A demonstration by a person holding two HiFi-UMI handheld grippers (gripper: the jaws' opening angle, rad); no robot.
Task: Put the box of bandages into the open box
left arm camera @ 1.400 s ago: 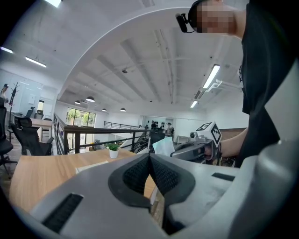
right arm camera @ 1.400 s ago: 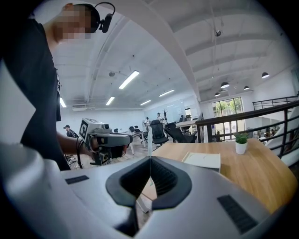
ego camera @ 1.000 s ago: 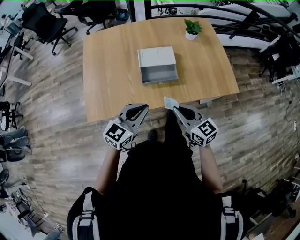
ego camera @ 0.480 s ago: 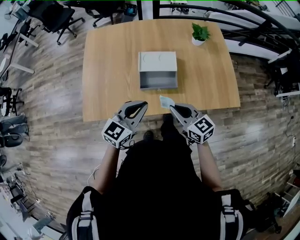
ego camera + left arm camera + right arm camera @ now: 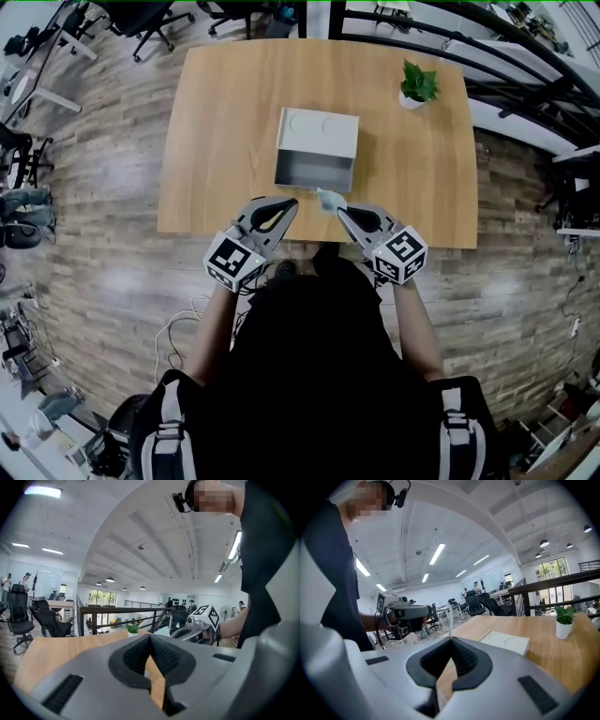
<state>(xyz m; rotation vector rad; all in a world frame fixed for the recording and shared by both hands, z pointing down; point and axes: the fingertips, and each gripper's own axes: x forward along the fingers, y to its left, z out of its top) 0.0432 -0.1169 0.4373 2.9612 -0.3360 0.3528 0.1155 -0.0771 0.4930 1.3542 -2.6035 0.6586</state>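
The open grey box (image 5: 316, 150) sits mid-table with its lid folded back; the right gripper view shows it as a pale box (image 5: 506, 642). My right gripper (image 5: 339, 210) is shut on the small pale box of bandages (image 5: 330, 198), held just above the table's near edge, short of the open box. In the right gripper view the bandage box shows as a thin white edge (image 5: 450, 623) rising from the closed tips (image 5: 450, 638). My left gripper (image 5: 292, 201) is beside it, shut and empty, its tips meeting (image 5: 150, 635).
A small potted plant (image 5: 417, 86) stands at the wooden table's (image 5: 216, 141) far right corner. Office chairs (image 5: 155, 14) and a dark railing lie beyond the table. Wood floor surrounds it. Cables lie on the floor at the lower left.
Both grippers have moved forward together from in front of the table to over its near edge, carrying the bandage box closer to the open box.
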